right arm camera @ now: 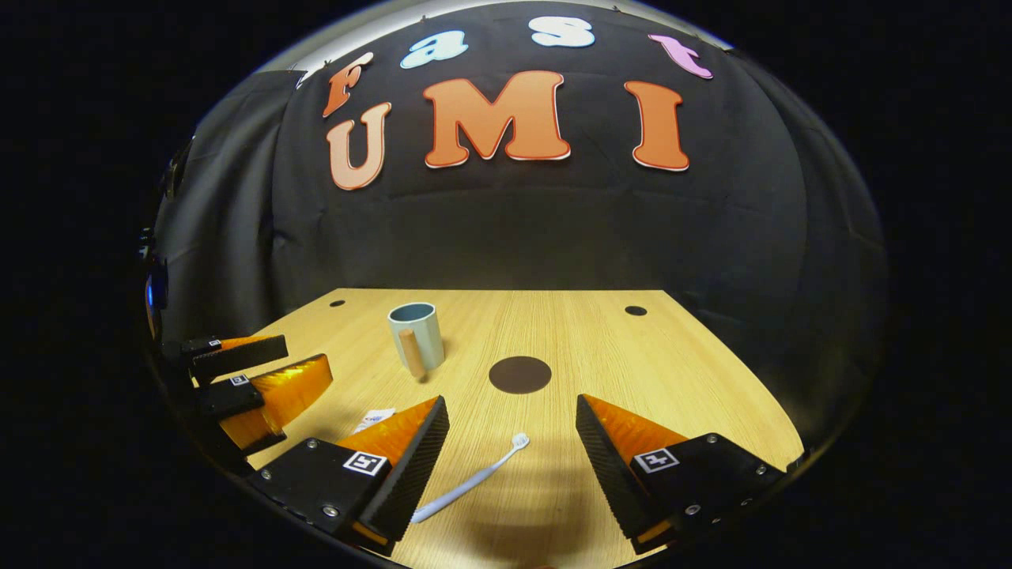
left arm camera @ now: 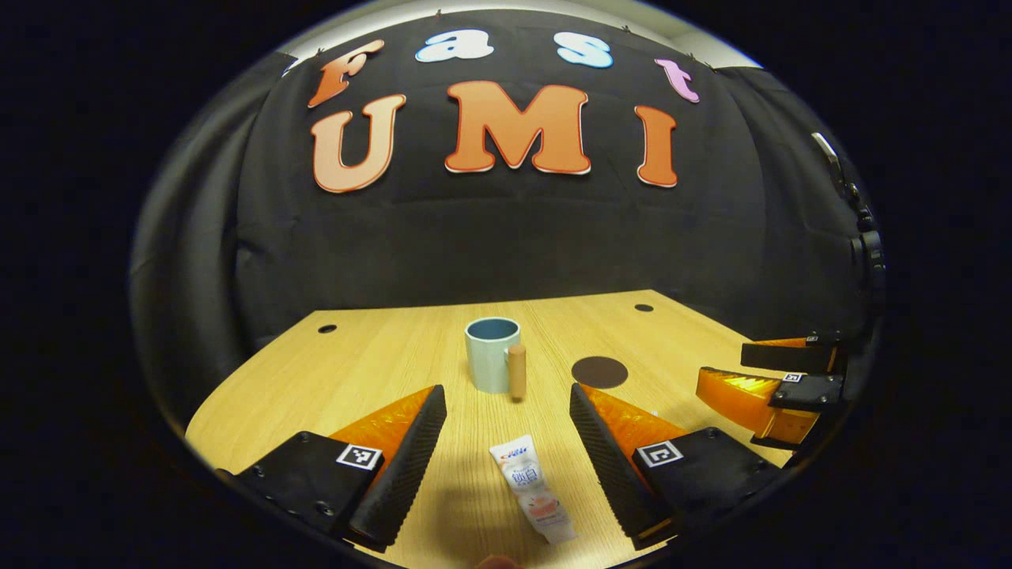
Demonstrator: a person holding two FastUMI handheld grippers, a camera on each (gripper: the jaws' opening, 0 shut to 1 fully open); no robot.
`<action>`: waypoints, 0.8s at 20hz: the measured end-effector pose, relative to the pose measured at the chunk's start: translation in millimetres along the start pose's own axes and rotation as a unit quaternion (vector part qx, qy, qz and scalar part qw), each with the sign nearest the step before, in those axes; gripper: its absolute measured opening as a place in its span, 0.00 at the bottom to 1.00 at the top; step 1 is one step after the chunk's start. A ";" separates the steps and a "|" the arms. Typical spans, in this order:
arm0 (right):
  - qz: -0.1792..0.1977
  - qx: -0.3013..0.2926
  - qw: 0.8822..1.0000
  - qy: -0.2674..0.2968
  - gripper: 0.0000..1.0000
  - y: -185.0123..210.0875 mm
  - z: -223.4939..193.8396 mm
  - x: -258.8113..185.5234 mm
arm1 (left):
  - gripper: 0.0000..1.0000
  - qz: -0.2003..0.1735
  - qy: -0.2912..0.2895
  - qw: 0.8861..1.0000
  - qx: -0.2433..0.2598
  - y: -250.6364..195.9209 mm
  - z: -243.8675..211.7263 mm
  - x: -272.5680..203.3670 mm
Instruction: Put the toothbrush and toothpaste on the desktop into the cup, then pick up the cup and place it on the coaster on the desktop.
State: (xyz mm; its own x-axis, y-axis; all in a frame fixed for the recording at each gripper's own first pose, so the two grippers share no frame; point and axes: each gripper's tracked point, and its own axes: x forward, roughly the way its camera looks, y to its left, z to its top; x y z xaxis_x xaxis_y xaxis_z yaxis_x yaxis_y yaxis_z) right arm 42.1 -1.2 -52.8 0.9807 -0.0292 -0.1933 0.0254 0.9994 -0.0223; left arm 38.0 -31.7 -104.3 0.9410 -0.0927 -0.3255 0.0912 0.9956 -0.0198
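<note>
Toothpaste between left gripper's spread fingers, toothbrush between right gripper's spread fingers.

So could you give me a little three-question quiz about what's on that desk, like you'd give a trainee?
1. True or false: the toothpaste is already inside the cup.
2. Which thing lies between the open fingers of the right gripper? A) the coaster B) the toothbrush C) the cup
3. Fill in: the dark round coaster lies flat on the ____.

Key
1. False: it lies on the desktop, between the open fingers of the left gripper.
2. B: the toothbrush.
3. Desktop, apart from the cup, with nothing on it.
</note>
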 end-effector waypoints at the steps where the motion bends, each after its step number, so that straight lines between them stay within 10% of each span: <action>1: 0.000 0.000 1.000 0.008 0.97 -1.6 -4.6 1.7 | 1.00 -0.001 0.014 1.000 0.000 -2.2 -6.9 5.3; 16: 0.008 0.016 0.993 0.113 0.98 -3.5 -59.0 18.9 | 1.00 -0.011 0.216 0.976 -0.036 -11.3 -89.0 26.8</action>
State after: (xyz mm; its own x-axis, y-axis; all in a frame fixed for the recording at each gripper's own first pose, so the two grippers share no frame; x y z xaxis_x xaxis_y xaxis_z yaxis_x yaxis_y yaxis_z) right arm 49.1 -6.2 -114.2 0.9126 -0.0137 -0.4086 0.0206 0.9997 0.0125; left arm 33.1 -44.5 -196.9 0.7132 -0.1157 -0.6914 0.0715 0.9932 -0.0924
